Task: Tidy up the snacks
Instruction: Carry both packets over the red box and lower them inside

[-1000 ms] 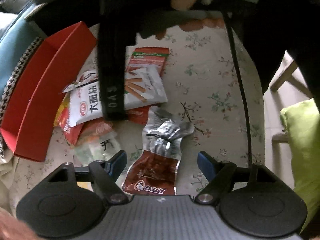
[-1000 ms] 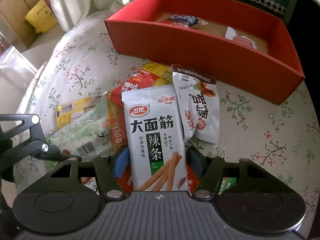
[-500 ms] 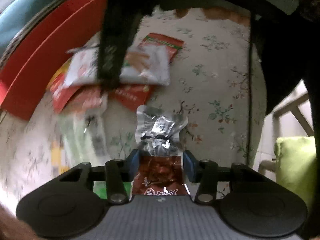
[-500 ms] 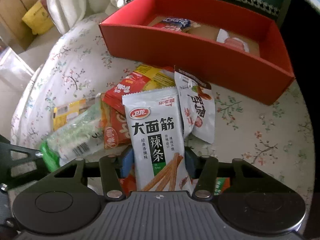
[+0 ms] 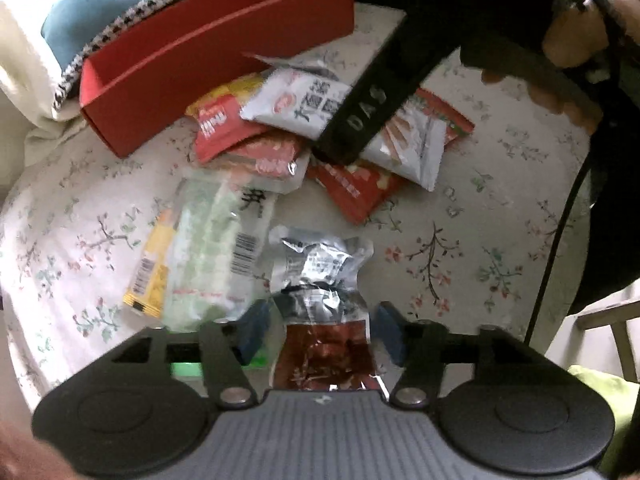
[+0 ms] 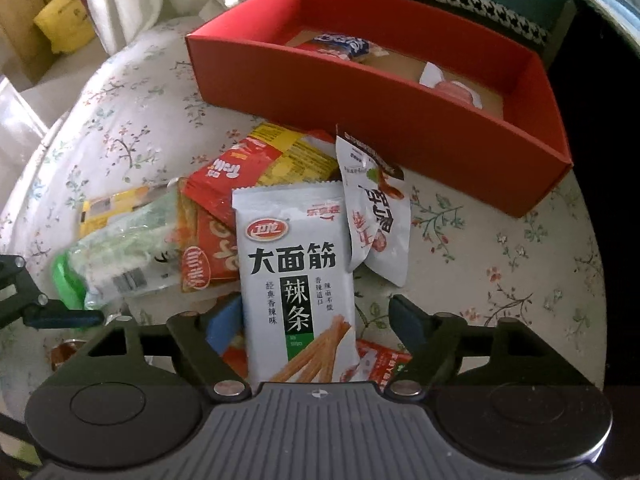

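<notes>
A red box (image 6: 400, 92) stands at the far side of the floral table and holds a few snacks. A pile of snack packets lies in front of it. My left gripper (image 5: 320, 328) is shut on a silver and brown foil packet (image 5: 320, 280), held a little above the table. My right gripper (image 6: 312, 316) stands with its jaws apart around a silver spicy-strip packet (image 6: 296, 264), its right finger clear of the packet. The same packet shows in the left wrist view (image 5: 320, 108), under the black right gripper body (image 5: 380, 96).
A green clear packet (image 5: 212, 248), a yellow packet (image 5: 152, 264) and red packets (image 5: 228, 128) lie in the pile. A white and red packet (image 6: 380, 224) lies beside the silver one. A blue cushion (image 5: 100, 12) sits behind the box. The table edge curves at the right.
My left gripper closed on the foil packet and lifted it, swinging toward the box. My right gripper's jaws opened wider around the silver packet.
</notes>
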Demonstrator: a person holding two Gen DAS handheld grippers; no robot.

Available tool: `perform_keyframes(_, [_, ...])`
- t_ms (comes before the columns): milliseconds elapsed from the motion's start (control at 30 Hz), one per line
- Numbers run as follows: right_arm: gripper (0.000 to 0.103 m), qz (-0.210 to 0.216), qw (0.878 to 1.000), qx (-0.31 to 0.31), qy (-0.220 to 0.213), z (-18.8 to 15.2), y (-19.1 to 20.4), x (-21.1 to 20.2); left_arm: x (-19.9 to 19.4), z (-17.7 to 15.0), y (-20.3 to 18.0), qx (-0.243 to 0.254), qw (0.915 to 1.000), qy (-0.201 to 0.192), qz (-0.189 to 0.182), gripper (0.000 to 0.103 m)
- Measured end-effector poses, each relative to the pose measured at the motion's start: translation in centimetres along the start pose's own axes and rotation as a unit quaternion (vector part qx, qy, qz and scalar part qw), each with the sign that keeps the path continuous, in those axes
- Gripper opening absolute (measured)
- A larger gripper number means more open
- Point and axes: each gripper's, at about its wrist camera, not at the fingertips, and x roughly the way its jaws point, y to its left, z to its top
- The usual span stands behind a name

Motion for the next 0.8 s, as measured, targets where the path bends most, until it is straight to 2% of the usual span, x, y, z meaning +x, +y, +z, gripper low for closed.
perform_keyframes(33, [0.087,-0.001,1.000,0.002,0.000,0.0,-0.1,0.0,0.2,0.0,-0.3,0.003,1.0000,-0.001,0.001,0.067])
perform_keyframes(133, [0.085,-0.001,1.000,0.004,-0.003,-0.2,-0.1,0.0,0.3,0.2,-0.9,0.014,0.9998,-0.002,0.013,0.071])
perform_keyframes(167, [0.082,-0.001,1.000,0.004,-0.005,-0.4,-0.1,-0.1,0.2,0.1,-0.9,0.005,0.9999,-0.002,0.012,0.069])
perform_keyframes(200, [0.079,0.003,1.000,0.006,-0.005,-0.4,0.0,-0.2,0.2,0.1,-0.7,-0.007,1.0000,-0.002,0.005,0.063])
perform_keyframes(267, [0.064,0.014,1.000,0.013,-0.006,-0.5,0.2,-0.5,-0.1,0.0,-0.6,-0.020,0.9997,-0.009,-0.005,0.045])
perform_keyframes(300, [0.063,0.015,1.000,0.014,-0.007,-0.7,0.5,-0.7,-0.3,0.1,-0.5,-0.027,0.9995,-0.012,-0.010,0.041])
perform_keyframes(433, [0.058,0.020,1.000,0.020,-0.004,-1.3,0.9,-1.4,-0.4,-0.1,-0.6,-0.034,0.9992,-0.018,-0.005,0.040])
perform_keyframes(567, [0.057,0.032,0.998,0.043,-0.012,-1.6,0.1,-2.3,-1.7,0.1,-0.1,-0.049,0.9974,-0.048,-0.023,0.040])
perform_keyframes(667, [0.057,0.040,0.997,0.064,-0.026,-1.8,-0.7,-3.3,-2.6,0.3,0.7,-0.070,0.9947,-0.071,-0.026,0.040])
perform_keyframes(800, [0.057,0.055,0.994,0.089,-0.038,-1.8,-1.7,-4.1,-3.2,0.4,2.0,-0.106,0.9904,-0.084,-0.031,0.040])
